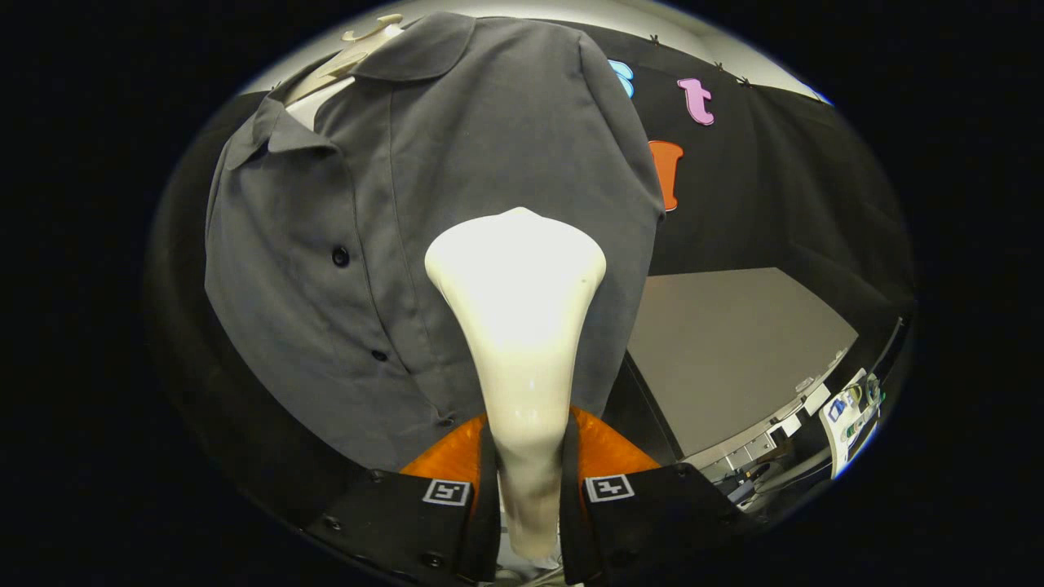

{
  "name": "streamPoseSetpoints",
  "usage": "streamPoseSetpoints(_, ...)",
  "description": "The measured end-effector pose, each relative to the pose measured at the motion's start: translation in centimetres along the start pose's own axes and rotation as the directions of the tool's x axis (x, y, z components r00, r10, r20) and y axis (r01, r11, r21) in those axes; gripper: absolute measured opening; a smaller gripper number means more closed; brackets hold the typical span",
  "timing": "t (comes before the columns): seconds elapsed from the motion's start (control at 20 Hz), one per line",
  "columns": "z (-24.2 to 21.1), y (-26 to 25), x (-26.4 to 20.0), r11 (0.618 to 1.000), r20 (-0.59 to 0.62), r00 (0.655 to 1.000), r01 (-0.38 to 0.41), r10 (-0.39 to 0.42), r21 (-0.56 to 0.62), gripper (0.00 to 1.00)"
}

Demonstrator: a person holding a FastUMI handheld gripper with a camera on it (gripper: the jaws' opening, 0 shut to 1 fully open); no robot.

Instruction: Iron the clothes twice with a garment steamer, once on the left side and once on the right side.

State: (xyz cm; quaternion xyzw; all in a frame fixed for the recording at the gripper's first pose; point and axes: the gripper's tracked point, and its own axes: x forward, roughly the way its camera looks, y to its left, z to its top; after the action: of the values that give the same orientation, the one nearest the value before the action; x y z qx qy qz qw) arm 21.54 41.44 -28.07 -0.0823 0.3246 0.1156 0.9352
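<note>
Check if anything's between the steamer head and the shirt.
Nothing visible. The tongs are shut on the steamer, whose head is right against the grey shirt, beside the button placket, with no object between them.

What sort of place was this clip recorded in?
Likely a staged recording booth, not a home: black cloth wall behind, a dark grey button-up shirt hung for steaming, and the gripper shut on a cream plastic garment steamer.
</note>
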Motion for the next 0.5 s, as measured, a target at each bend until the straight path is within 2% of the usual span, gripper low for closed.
streamPoseSetpoints(0.5, -6.5, 1.0, 2.7, 1.0, -0.12, 0.993, -0.001, 0.001, -0.003, 0.38)
